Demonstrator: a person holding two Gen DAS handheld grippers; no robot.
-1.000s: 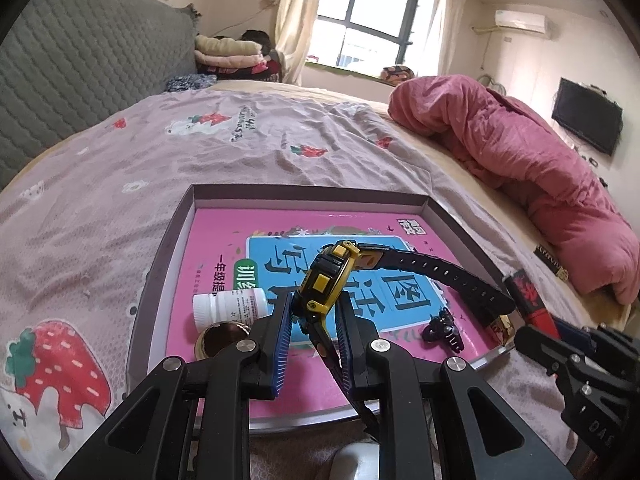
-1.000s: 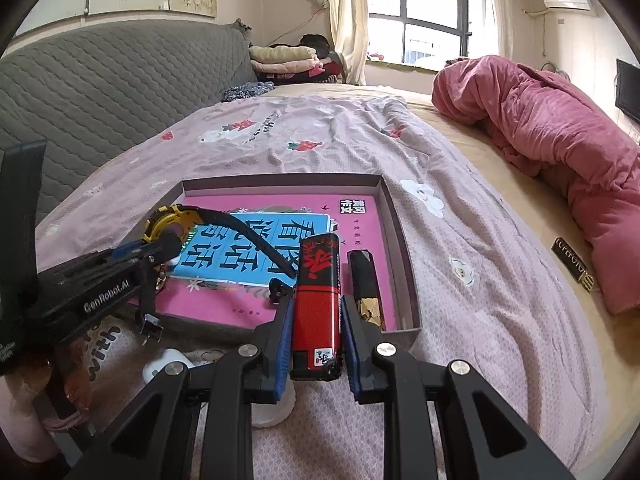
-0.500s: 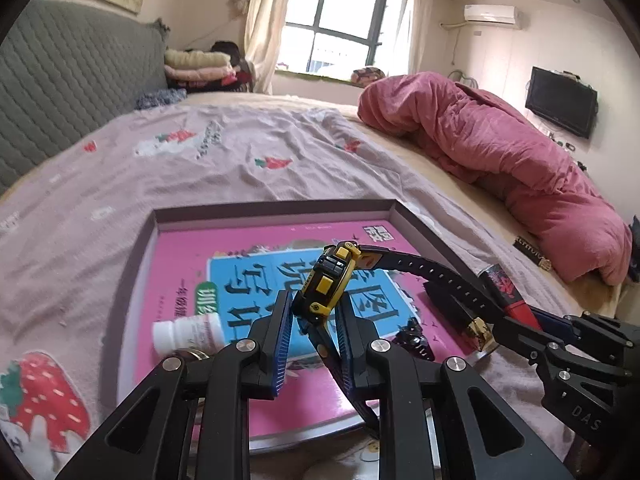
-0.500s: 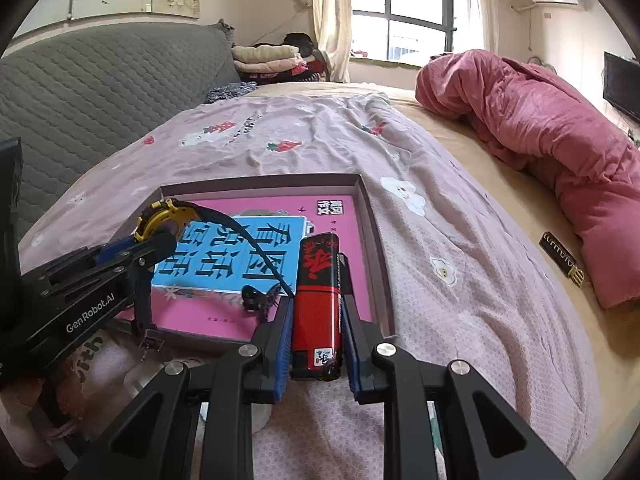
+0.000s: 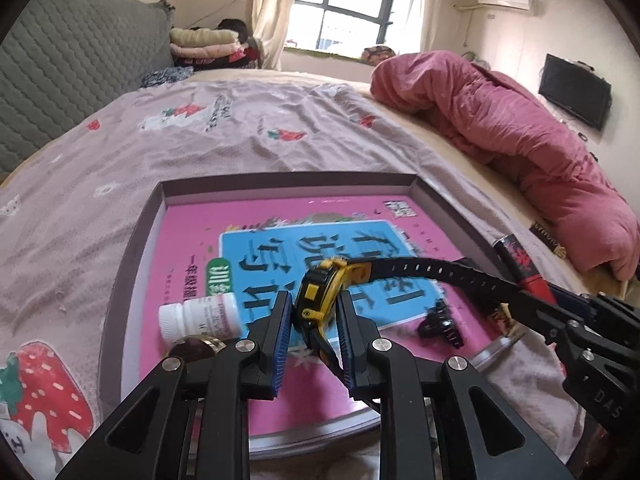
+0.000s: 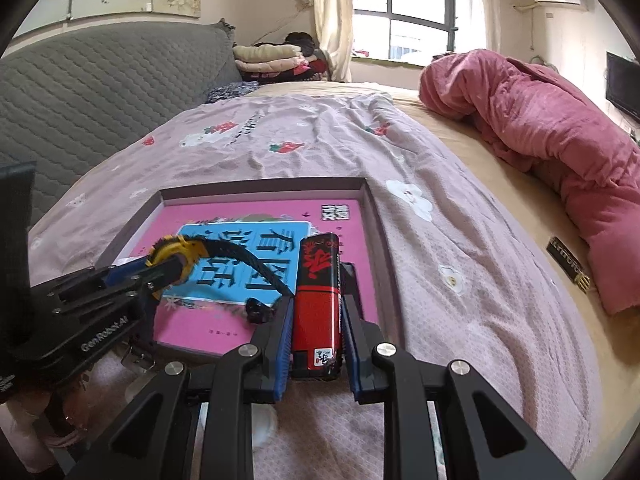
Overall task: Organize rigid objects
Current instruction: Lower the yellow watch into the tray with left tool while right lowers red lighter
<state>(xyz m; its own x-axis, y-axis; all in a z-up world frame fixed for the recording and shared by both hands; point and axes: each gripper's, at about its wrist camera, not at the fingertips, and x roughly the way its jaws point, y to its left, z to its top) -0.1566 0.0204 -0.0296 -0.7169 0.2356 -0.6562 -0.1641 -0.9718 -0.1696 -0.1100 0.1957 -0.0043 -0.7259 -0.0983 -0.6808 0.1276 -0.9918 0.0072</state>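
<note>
My left gripper (image 5: 314, 316) is shut on a yellow and black wristwatch (image 5: 320, 300), whose black strap stretches right over the shallow box (image 5: 132, 248). The watch also shows in the right wrist view (image 6: 176, 252). My right gripper (image 6: 316, 320) is shut on a red and black lighter (image 6: 318, 300) held over the box's near right corner. A pink book (image 5: 280, 216) lines the box. On it lie a white pill bottle (image 5: 200, 316), a round brown-gold tin (image 5: 196, 348) and a small black clip (image 5: 440, 320).
The box (image 6: 372, 216) sits on a mauve strawberry-print bedspread (image 5: 200, 140). A rumpled pink duvet (image 5: 500, 128) lies at the right. A small black and gold packet (image 6: 568, 258) lies on the sheet near it. A grey padded headboard (image 6: 100, 92) stands at left.
Both grippers have shifted slightly toward the box while keeping their holds. The watch now sits lower over the book and the lighter has tilted a little right.
</note>
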